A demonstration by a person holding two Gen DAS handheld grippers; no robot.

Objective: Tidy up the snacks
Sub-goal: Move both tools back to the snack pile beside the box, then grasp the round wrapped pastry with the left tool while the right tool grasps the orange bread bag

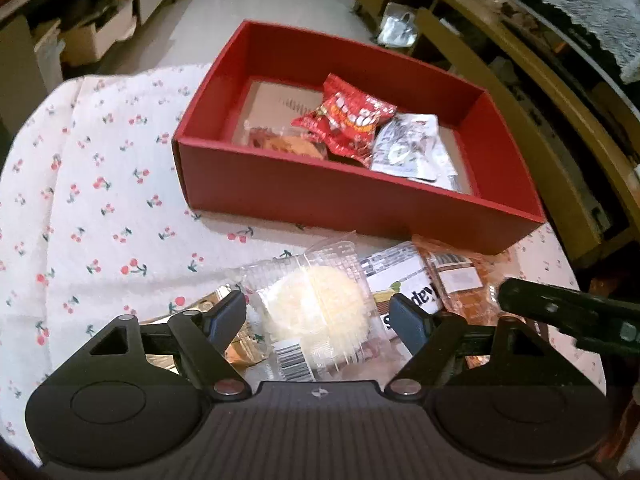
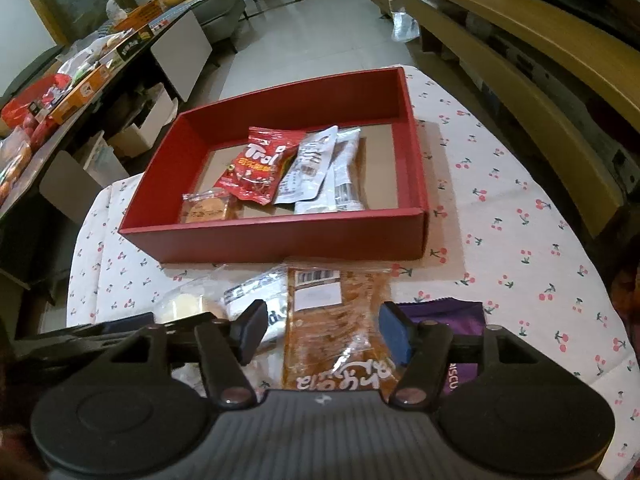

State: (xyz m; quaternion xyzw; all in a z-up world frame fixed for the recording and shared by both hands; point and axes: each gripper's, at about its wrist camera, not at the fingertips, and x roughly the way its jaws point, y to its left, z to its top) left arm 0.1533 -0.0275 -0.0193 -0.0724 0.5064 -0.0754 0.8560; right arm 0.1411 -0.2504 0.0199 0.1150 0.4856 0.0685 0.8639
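Note:
A red box (image 1: 320, 196) (image 2: 280, 236) stands on the cherry-print cloth. In it lie a red gummy bag (image 1: 348, 120) (image 2: 260, 164), a silver-white packet (image 1: 408, 144) (image 2: 308, 164) and a wrapped cookie (image 1: 284, 142) (image 2: 206, 206). In front of the box, my left gripper (image 1: 318, 316) is open around a clear pack with a white round cake (image 1: 316, 308), its pads just off the pack's sides. My right gripper (image 2: 323, 330) is open over an orange snack pack (image 2: 336, 320) (image 1: 460, 280), pads apart from it.
A white labelled packet (image 1: 400, 276) (image 2: 256, 292) lies between the two packs. There is a gold wrapper (image 1: 208, 304) at the left and a purple biscuit pack (image 2: 460, 320) at the right. Wooden shelving (image 2: 520, 80) runs along the right, and a cluttered side table (image 2: 60, 92) stands at the left.

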